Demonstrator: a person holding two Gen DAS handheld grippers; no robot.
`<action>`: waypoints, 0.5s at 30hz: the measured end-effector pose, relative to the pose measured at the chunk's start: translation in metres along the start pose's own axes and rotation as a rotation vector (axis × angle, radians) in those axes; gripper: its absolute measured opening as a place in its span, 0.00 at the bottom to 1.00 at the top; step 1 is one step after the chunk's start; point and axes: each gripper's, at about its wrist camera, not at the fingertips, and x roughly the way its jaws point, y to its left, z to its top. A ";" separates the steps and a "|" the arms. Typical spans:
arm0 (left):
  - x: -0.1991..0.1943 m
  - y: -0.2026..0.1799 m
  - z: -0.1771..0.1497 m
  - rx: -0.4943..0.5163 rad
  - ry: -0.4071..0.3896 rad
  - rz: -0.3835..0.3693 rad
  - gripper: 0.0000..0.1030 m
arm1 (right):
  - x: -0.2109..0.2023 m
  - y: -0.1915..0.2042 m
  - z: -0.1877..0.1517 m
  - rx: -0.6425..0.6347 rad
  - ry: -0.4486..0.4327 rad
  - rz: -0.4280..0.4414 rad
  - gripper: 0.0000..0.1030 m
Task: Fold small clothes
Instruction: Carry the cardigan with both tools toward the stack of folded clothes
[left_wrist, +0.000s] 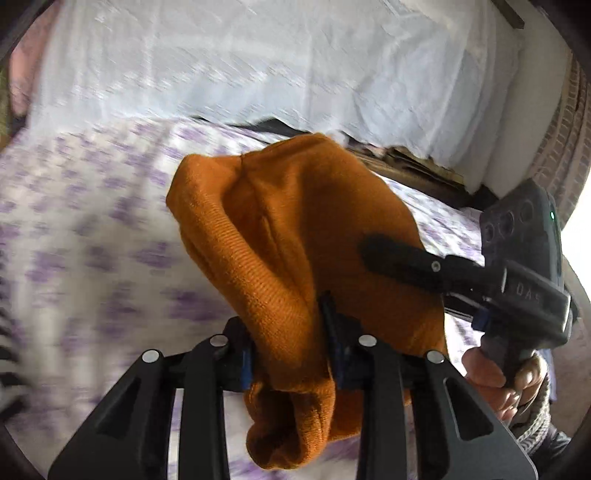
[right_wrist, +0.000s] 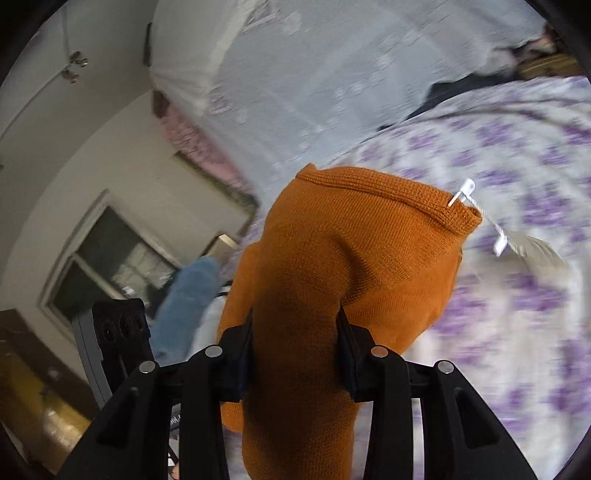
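An orange knit garment (left_wrist: 295, 221) hangs bunched in the air above a bed with a purple-flowered sheet (left_wrist: 92, 240). My left gripper (left_wrist: 286, 325) is shut on a thick fold of it near its lower end. From the right, my right gripper (left_wrist: 376, 254) reaches into the same cloth, held by a hand (left_wrist: 491, 373). In the right wrist view the right gripper (right_wrist: 295, 332) is shut on a bundle of the orange garment (right_wrist: 351, 251). A white plastic tag (right_wrist: 469, 192) sticks out of its ribbed hem. The left gripper's body (right_wrist: 118, 332) shows at lower left.
White netting (left_wrist: 258, 55) hangs behind the bed, with a dark wooden frame (left_wrist: 424, 166) under it. The flowered sheet (right_wrist: 517, 166) fills the right of the right wrist view. A window (right_wrist: 110, 266) and a fuzzy blue sleeve-like shape (right_wrist: 188, 295) lie at the left.
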 end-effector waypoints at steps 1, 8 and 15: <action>-0.010 0.008 0.001 -0.001 -0.007 0.033 0.29 | 0.017 0.010 0.001 0.001 0.021 0.035 0.38; -0.071 0.079 -0.008 -0.108 -0.007 0.147 0.29 | 0.091 0.062 -0.019 -0.051 0.157 0.168 0.38; -0.078 0.110 -0.054 -0.196 0.040 0.184 0.29 | 0.115 0.076 -0.051 -0.070 0.274 0.161 0.38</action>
